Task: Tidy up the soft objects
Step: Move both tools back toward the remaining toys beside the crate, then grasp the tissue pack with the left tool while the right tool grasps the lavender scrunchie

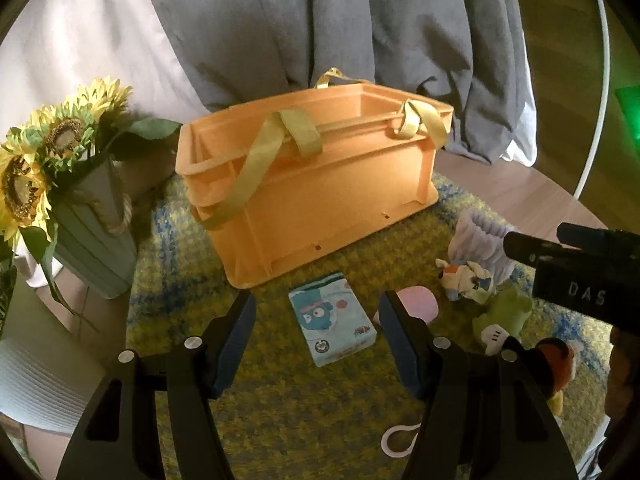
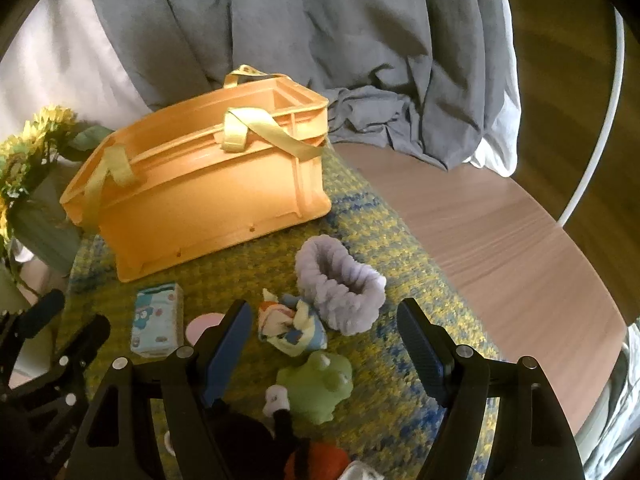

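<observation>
You have one orange crate (image 2: pixel 208 200) with yellow straps on the yellow-blue mat (image 2: pixel 400 240), and in front of it one tissue pack (image 1: pixel 332 324), one lilac ruffled scrunchie (image 2: pixel 340 292), one green frog plush (image 2: pixel 320 384), and one small pale doll (image 2: pixel 288 324). Your left gripper (image 1: pixel 316 336) and right gripper (image 2: pixel 324 356) both gape wide, holding nothing.

Grey curtain (image 2: pixel 280 28) hanging behind, wood-grain desk (image 2: pixel 500 232), yellow-blue woven mat (image 1: pixel 280 400) on it, sunflowers in vase (image 1: pixel 92 224) at left
</observation>
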A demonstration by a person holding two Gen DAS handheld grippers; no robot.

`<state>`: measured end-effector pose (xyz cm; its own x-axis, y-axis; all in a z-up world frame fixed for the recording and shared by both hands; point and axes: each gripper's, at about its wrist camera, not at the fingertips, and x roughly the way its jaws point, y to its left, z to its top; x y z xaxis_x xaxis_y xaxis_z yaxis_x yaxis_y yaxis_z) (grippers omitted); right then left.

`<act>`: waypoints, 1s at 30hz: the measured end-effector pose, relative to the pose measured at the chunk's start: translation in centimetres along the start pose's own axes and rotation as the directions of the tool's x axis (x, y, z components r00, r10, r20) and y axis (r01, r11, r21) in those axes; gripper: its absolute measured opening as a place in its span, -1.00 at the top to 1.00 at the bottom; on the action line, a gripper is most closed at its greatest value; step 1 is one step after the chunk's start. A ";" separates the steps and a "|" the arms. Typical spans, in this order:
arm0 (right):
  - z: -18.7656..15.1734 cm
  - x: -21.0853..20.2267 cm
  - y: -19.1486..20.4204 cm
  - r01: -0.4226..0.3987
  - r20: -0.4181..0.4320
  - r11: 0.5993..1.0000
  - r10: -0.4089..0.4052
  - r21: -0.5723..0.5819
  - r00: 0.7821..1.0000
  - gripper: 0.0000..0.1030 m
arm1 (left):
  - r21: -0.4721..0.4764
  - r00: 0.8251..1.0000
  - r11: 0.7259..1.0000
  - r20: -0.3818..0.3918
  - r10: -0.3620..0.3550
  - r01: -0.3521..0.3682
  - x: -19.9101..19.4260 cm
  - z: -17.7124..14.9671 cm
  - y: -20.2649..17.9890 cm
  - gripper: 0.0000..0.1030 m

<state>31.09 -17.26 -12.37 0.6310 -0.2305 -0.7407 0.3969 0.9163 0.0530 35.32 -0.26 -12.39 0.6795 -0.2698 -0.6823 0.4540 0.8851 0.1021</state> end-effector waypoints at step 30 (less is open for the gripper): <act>1.7 9.6 -1.1 -0.081 -0.204 0.995 0.066 -0.066 0.977 -0.11 | -0.221 0.969 0.970 -0.242 0.049 -0.104 9.2 0.5 0.1 -0.35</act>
<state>37.83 -21.08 -18.34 0.5061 -0.0978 -0.8569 0.2996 0.9516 0.0684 41.88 -2.85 -18.25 0.5414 -0.1268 -0.8311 0.2419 0.9702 0.0096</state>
